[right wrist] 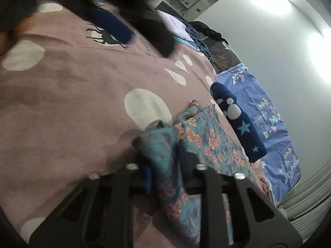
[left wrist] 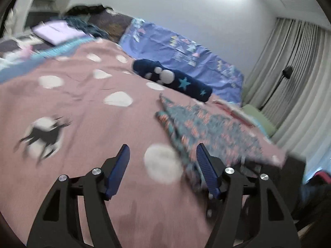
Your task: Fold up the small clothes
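Note:
A small teal garment with orange flowers (left wrist: pixel 206 128) lies rumpled on the pink dotted bedspread (left wrist: pixel 82 78), near the bed's right edge. My left gripper (left wrist: pixel 162 146) hovers open over the spread with nothing between its blue pads; the garment's near edge sits just under its right finger. In the right wrist view, my right gripper (right wrist: pixel 165 153) is shut on a bunched fold of the floral garment (right wrist: pixel 209 138), and the cloth hides its fingertips. A blurred dark shape with a blue pad (right wrist: pixel 111 24) at the upper left looks like the left gripper.
A navy roll with stars and white blobs (left wrist: pixel 175 78) (right wrist: pixel 238 119) lies beyond the garment. Behind it is a blue patterned sheet (left wrist: pixel 175 47). A lilac folded item (left wrist: pixel 55 31) and dark clothes sit at the far left. Curtains (left wrist: pixel 289 72) hang past the bed's right edge.

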